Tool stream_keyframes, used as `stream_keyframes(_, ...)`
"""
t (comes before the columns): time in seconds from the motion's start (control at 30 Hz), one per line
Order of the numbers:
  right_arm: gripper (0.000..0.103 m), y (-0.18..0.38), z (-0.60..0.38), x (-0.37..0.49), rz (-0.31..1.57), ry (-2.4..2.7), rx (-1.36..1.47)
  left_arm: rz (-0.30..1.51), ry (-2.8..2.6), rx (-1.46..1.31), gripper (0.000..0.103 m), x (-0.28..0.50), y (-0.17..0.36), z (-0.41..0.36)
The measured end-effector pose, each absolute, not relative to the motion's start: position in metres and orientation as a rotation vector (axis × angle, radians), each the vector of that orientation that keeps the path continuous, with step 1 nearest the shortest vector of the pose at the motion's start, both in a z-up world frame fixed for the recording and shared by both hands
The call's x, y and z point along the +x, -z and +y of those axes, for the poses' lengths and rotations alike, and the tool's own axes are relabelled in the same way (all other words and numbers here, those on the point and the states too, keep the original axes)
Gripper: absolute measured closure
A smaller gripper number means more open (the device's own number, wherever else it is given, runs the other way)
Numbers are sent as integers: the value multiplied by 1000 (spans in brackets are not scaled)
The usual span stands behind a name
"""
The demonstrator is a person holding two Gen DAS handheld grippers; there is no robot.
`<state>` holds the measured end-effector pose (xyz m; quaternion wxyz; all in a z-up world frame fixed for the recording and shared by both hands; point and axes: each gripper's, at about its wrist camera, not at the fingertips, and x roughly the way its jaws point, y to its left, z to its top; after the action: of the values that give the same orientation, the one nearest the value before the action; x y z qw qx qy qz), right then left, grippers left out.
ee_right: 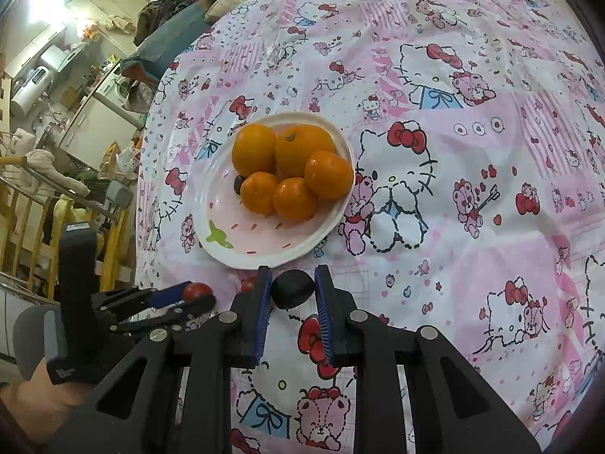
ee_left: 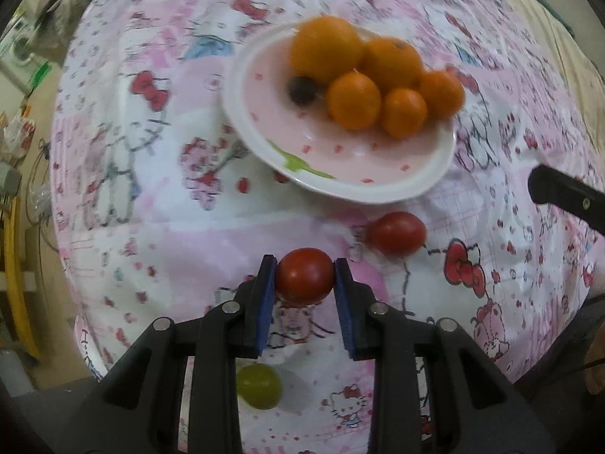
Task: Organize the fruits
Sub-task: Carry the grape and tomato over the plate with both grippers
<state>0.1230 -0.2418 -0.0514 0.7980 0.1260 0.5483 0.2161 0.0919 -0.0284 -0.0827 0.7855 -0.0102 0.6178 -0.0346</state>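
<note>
My left gripper (ee_left: 304, 276) is shut on a red cherry tomato (ee_left: 304, 280), held above the cloth in front of the pink plate (ee_left: 351, 174). The plate holds several oranges (ee_left: 353, 100) and a dark grape (ee_left: 302, 90). A second red tomato (ee_left: 397, 233) lies on the cloth near the plate. A green grape (ee_left: 259, 386) lies below the gripper. My right gripper (ee_right: 293, 287) is shut on a dark grape (ee_right: 292, 288), just before the plate (ee_right: 242, 249) with its oranges (ee_right: 295, 196). The left gripper (ee_right: 196, 297) with its tomato (ee_right: 196, 290) shows at lower left.
The round table carries a pink Hello Kitty cloth (ee_right: 472, 151). The right gripper's finger (ee_left: 567, 196) shows at the right edge of the left wrist view. Beyond the table's left edge are wooden rails (ee_right: 41, 204), shelves and household clutter.
</note>
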Motion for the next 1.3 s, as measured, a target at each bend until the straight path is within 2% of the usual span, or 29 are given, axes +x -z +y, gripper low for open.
stream_keyframes(0.23, 79, 39, -242, 123, 1134, -475, 287, 1219, 13, -91, 77, 82, 52, 7)
stream_keyframes(0.47, 79, 25, -246, 128, 1080, -492, 302, 1110, 15, -113, 77, 95, 20, 10)
stream_keyframes(0.73, 79, 12, -250, 146, 1024, -523, 318, 1092, 21, -133, 77, 116, 5, 7)
stream_keyframes(0.87, 79, 8, -249, 162, 1009, -528, 317, 1169, 50, -257, 77, 124, 8, 6)
stream_keyframes(1.3, 79, 17, -239, 194, 1023, -539, 299, 1137, 53, -85, 77, 168, 6, -19)
